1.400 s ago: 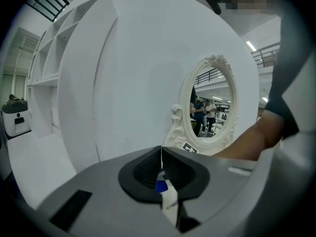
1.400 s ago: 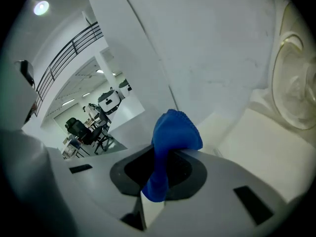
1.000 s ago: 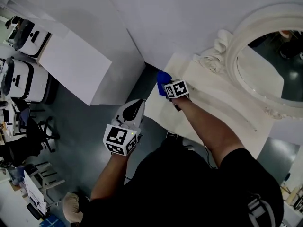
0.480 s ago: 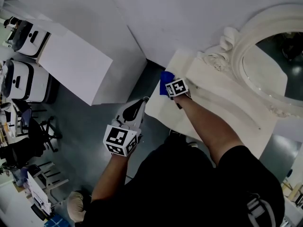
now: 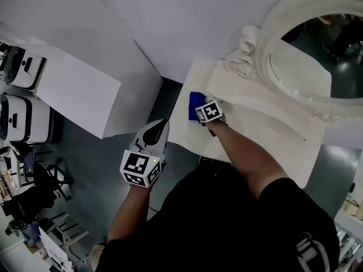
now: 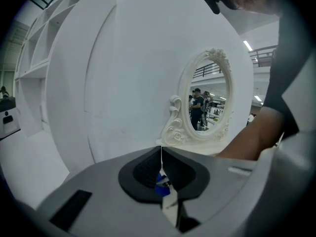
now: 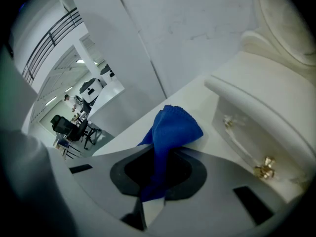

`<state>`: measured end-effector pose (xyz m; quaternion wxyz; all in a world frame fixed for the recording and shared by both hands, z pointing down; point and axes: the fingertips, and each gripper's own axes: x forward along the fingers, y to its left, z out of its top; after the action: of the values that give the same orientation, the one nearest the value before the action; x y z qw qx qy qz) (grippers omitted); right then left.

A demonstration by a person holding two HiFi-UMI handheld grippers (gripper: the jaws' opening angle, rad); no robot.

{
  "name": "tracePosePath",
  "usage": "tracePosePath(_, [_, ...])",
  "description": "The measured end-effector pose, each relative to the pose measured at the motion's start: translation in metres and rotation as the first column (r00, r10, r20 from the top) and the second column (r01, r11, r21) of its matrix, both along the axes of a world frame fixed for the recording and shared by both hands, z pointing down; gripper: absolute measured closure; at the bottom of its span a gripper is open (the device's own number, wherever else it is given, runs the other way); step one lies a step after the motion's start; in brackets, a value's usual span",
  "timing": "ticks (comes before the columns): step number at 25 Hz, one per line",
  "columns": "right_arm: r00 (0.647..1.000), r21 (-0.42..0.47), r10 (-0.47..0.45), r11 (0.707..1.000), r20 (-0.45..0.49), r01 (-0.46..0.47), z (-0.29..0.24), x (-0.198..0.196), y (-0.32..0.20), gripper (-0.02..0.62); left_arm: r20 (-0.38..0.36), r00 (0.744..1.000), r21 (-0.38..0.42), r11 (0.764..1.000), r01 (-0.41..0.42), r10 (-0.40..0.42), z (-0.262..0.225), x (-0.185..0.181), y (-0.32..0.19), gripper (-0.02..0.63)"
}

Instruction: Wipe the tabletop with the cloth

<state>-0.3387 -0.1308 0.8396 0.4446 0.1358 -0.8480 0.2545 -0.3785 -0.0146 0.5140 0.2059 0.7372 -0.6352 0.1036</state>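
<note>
Here, the cloth (image 5: pixel 195 102) (image 7: pixel 174 128) is pinched between the jaws of the right gripper (image 5: pixel 202 114) (image 7: pixel 157 174). Its blue bulk is bunched just ahead of the fingertips and pressed onto the tabletop (image 5: pixel 190 134) (image 7: pixel 129 136). A tail of the fabric is seen running back between the jaws, which are clamped on it. The table's edge lies just to the left of this gripper.

To its right, a raised drawer unit (image 7: pixel 256 132) is set on the tabletop, with a gold knob (image 7: pixel 267 164) on its front (a second, smaller one is seen farther along). Ahead and to the right of the gripper, the mirror (image 5: pixel 266 61) (image 6: pixel 205 105) is stood, oval, in an ornate cream frame.

The left gripper (image 5: pixel 160 124) (image 6: pixel 161 153) is held off the table's edge, over the grey floor (image 5: pixel 113 140). It is placed behind and to the left of the right gripper, well apart from the cloth. Its jaws are pressed together with nothing held between them; a speck of blue is glimpsed beyond their seam. A white cabinet (image 5: pixel 79 86) is seen farther out to the left of this gripper.
</note>
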Motion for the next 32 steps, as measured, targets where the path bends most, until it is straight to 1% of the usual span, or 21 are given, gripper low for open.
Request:
tracePosePath(9, [0.995,-0.007,0.082,0.997,-0.047,-0.083,0.002,0.086,-0.007,0.557,0.004,0.994,0.018,0.993,-0.113,0.112,-0.009,0.039,-0.028,0.591])
tracePosePath(14, [0.99,-0.002,0.126,0.992,-0.061,-0.127,0.0,0.134,-0.01,0.557,0.014,0.984,0.03,0.983,-0.18,0.18,-0.013,0.071,-0.047,0.591])
tracePosePath(22, [0.969,-0.015,0.232,0.972,-0.08,-0.234,0.001,0.216,-0.031,0.557,0.025,0.956,0.047,0.955,-0.294,0.293,-0.021,0.133,-0.08,0.591])
tracePosePath(27, [0.951,-0.011,0.294,0.955,-0.095,-0.296,0.002,0.276,-0.043,0.557,0.028,0.937,0.049,0.936,-0.35,0.349,-0.023,0.173,-0.097,0.591])
tracePosePath(32, [0.927,-0.004,0.356,0.933,-0.113,-0.359,0.001,0.339,-0.05,0.557,0.03,0.911,0.045,0.91,-0.412,0.411,-0.022,0.217,-0.109,0.591])
